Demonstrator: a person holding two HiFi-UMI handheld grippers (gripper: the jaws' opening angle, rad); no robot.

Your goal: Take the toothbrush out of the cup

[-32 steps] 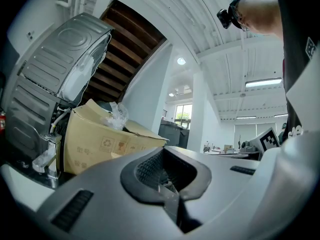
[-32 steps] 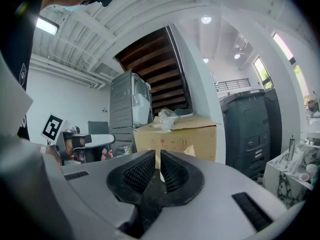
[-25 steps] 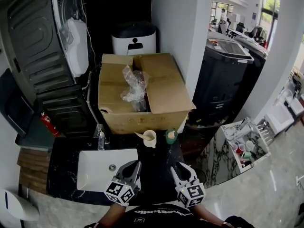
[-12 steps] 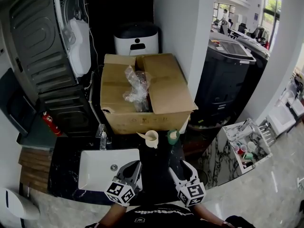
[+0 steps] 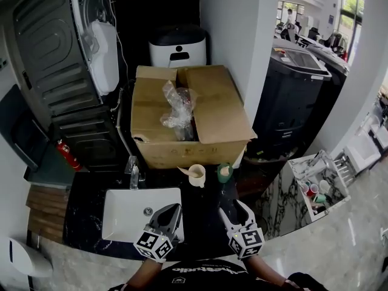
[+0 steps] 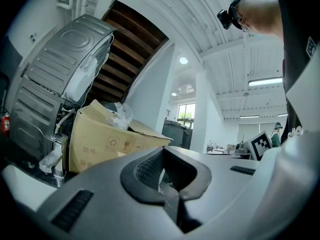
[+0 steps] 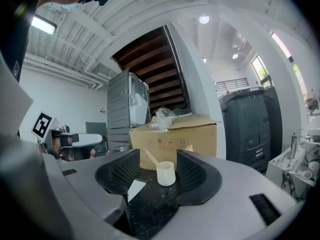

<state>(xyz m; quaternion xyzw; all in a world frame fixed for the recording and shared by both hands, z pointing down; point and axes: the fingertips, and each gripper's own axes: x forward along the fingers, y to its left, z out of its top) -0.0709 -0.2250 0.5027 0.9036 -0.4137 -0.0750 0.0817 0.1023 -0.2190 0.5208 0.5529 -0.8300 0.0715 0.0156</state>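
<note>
The left tongs (image 5: 172, 210) are fully shut with nothing between the jaws. They sit at the near edge of the dark surface (image 5: 200, 226), over the sink's (image 5: 121, 217) right rim. The right tongs (image 5: 233, 208) sit beside them at the same edge. Their jaws have just been opening and now stand wide apart, gripping nothing. In the right gripper view only bare surface lies between the pads, with the cup framed farther ahead.

The cream cup (image 5: 197, 175) stands upright near the rear edge of the surface, just in front of the box (image 5: 182, 153). The toothbrush (image 5: 183, 171) is in the cup, its handle leaning out over the rim to the left. A green cup (image 5: 225, 173) stands just right of the cream one. The faucet (image 5: 133, 173) rises at the sink's rear rim, toward the surface's left side. Both tongs are well apart from the cup.
</note>
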